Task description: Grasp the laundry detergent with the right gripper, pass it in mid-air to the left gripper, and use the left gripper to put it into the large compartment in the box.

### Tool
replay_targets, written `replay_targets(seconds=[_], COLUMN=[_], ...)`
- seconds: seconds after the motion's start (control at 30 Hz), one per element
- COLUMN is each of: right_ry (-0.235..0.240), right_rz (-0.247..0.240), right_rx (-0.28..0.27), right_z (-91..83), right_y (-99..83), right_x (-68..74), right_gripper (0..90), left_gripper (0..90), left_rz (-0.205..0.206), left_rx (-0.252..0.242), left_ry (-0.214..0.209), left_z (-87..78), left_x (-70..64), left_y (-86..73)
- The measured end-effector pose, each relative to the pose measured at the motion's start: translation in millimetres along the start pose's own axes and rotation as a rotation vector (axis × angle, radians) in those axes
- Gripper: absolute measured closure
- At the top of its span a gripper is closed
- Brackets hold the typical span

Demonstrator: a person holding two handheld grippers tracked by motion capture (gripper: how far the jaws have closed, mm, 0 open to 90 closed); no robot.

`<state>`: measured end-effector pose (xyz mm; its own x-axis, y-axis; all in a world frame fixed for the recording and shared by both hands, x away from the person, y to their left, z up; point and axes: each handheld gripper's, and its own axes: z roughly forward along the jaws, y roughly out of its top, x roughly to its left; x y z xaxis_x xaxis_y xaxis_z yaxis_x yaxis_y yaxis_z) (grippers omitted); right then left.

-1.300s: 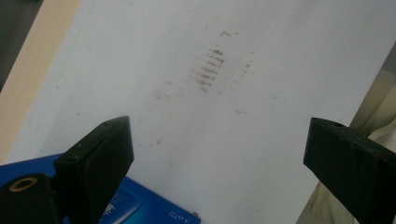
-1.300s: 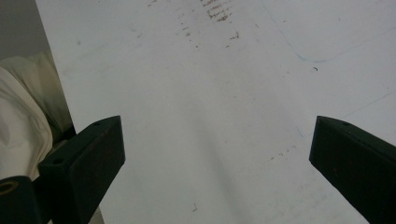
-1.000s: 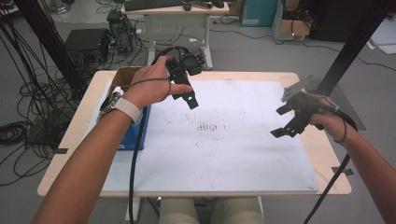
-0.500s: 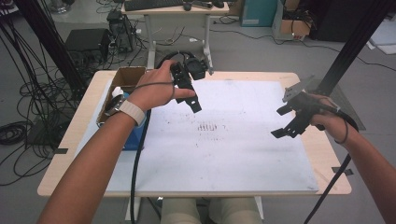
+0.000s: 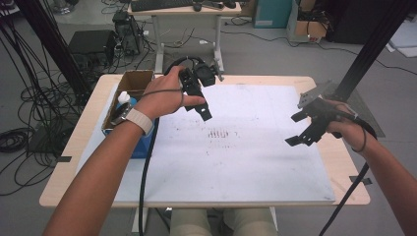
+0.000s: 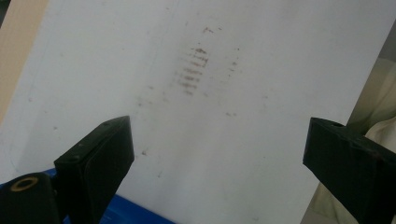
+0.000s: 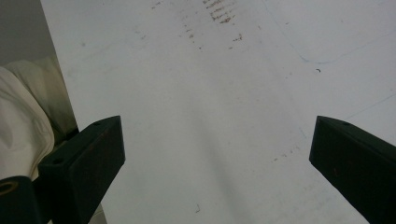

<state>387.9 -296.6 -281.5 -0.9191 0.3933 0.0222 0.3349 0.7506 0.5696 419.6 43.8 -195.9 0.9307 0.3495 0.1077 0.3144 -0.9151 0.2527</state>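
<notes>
1. One table (image 5: 314,83), wood top, nearly covered by one white board (image 5: 246,162). One patch of brownish smudge marks (image 5: 219,133) near the board's centre.
2. One open cardboard box (image 5: 135,81) at the far left edge of the table, with one blue item (image 5: 142,145) just beside it on the near side. A white-capped object (image 5: 124,98) sits in the box; can't tell what it is.
3. Two grippers, both held above the board, nothing between either pair of jaws.
4. Left gripper (image 5: 202,109): over the board's far left part, close to the box, jaws spread wide and empty.
5. Right gripper (image 5: 300,129): over the board's right edge, well apart from the left one, jaws also spread wide and empty.
6. High view gives the layout: box, both forearms, a watch on the left wrist.
7. Left gripper view adds the smudge marks (image 6: 191,70) up close plus a blue edge (image 6: 135,212) at the bottom.
8. Right gripper view adds faint pen lines on the board (image 7: 224,116) and pale fabric (image 7: 23,130) at its left.
</notes>
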Motion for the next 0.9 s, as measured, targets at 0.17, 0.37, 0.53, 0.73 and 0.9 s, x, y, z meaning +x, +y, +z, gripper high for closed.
replay_targets(seconds=[0.17,0.37,0.53,0.73,0.9], right_ry=[-0.004,-0.005,-0.005,-0.004,-0.005], right_rz=[0.003,-0.004,0.0,-0.005,-0.008], right_rx=[-0.001,0.005,0.0,-0.006,-0.007], right_z=[-1.3,-2.3,-1.6,-1.7,-1.4], right_y=[-0.2,-0.7,-0.6,-2.5,-4.0], right_x=[-0.1,-0.2,1.5,2.2,2.7], right_gripper=[3.1,3.1,3.2,3.2,3.2], left_gripper=[9.1,9.1,9.1,9.0,9.0], left_rz=[0.002,0.003,-0.015,-0.02,-0.017], left_rx=[-0.003,-0.003,0.001,-0.004,-0.014], left_ry=[-0.002,-0.002,-0.001,0.0,0.001], left_z=[0.4,0.2,-0.8,-0.8,-0.2], left_x=[0.4,0.4,-0.2,0.3,0.3], left_y=[0.0,0.1,-0.3,-1.6,-1.2])
